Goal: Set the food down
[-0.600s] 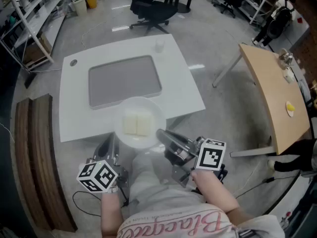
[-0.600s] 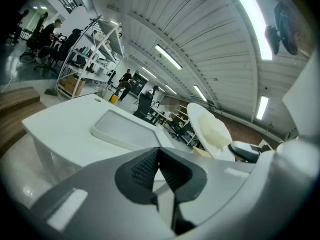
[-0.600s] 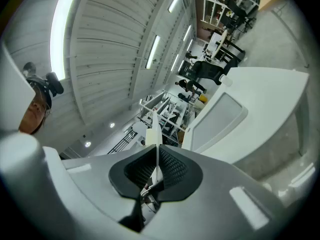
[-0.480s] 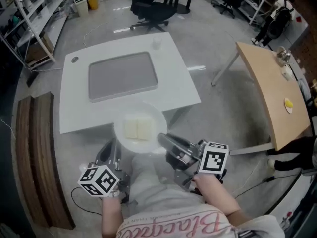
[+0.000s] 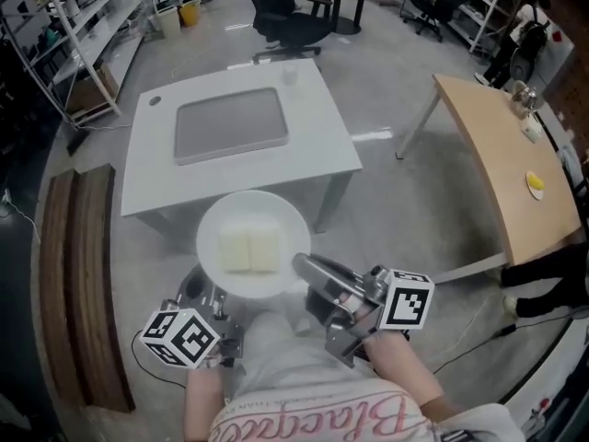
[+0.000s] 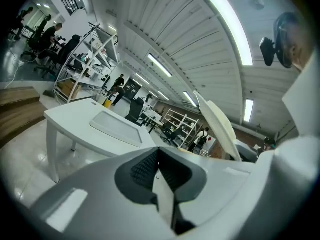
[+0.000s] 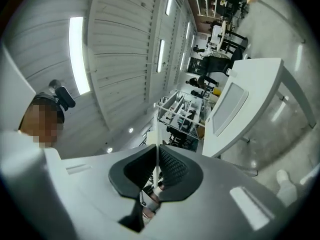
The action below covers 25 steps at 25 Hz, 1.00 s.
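Two pale slabs of food [image 5: 248, 250] lay side by side on a white plate [image 5: 210, 217], which the right gripper [image 5: 302, 266] held by its near rim, jaws clenched on the thin edge. Half a second before, the plate overhung the near edge of the white table [image 5: 322, 159]. Now it hung clear of that edge, over the floor between table and person, and the table stood farther off in the head view. The plate had thus come away from the table, not toward it, so the food was judged not yet set down and perhaps bound for another surface. The left gripper [image 5: 195, 288] stayed low by the plate's near left side, jaws closed on nothing, with the plate off to the right in its own view. On the table lay a grey mat [image 5: 230, 122] and, at the far edge, a small cup [image 5: 291, 75]. A bench [image 5: 78, 274] ran along the left, a tan table [image 5: 502, 155] bearing a yellow item [image 5: 537, 184] stood to the right, and a chair [image 5: 285, 17] stood beyond. Nothing lay between plate and white table. The one-sided hold on the rim was the likelier hazard, since a tilt could slide the food.
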Each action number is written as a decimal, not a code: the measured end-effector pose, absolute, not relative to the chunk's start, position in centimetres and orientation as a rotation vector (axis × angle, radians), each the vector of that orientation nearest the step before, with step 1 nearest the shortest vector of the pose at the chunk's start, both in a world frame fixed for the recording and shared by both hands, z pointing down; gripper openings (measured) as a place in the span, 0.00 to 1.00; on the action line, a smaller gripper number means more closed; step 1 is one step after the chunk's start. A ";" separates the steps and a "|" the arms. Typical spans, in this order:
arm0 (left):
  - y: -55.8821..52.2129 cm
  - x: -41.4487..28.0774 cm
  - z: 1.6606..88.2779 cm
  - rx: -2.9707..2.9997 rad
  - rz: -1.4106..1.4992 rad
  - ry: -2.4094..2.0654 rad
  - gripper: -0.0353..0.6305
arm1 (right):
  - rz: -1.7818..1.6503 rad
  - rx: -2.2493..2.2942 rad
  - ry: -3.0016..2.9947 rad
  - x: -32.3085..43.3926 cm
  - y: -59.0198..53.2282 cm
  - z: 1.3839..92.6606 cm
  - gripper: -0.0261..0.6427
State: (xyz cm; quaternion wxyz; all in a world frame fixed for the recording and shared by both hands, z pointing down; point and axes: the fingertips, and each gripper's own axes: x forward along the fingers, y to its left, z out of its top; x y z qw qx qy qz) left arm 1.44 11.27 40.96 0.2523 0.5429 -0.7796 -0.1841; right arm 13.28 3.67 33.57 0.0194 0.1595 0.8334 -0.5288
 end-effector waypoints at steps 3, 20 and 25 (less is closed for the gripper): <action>11.1 1.8 40.4 1.495 -0.493 -2.126 0.05 | -1.643 0.486 2.571 13.8 3.5 33.4 0.07; 8.2 -5.6 41.3 1.441 -0.588 -2.182 0.05 | -1.733 0.402 2.629 4.0 -3.2 37.3 0.07; 6.0 -8.3 41.3 1.427 -0.590 -2.174 0.05 | -1.800 0.348 2.634 0.7 -5.6 38.5 0.07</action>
